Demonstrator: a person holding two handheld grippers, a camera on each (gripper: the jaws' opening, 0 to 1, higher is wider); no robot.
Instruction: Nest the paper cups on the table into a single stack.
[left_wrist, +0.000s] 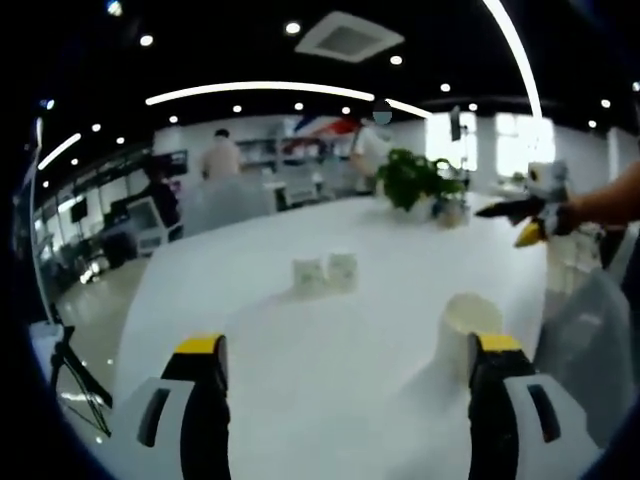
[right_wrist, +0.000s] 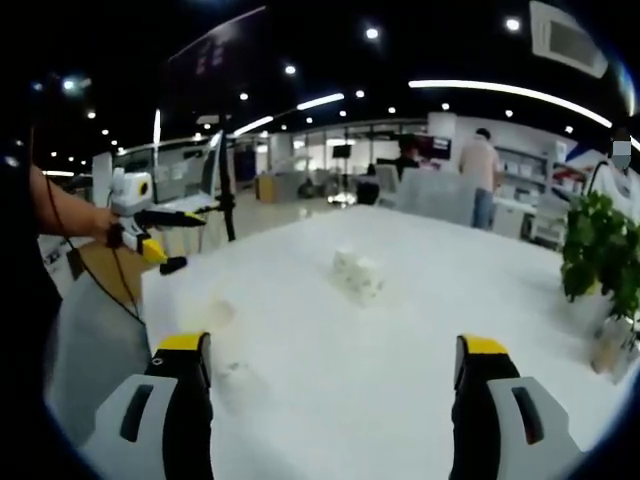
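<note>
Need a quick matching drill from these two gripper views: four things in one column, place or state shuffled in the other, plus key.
Things
1. pair of paper cups
2. single paper cup
3. potted plant
4. left gripper

Places or states
A. far end of the white table, green leaves
B. jaws open, holding nothing
C. mid-table, side by side
D. close by the left gripper's right jaw

Pairs: 1-C, 2-D, 3-A, 4-B
</note>
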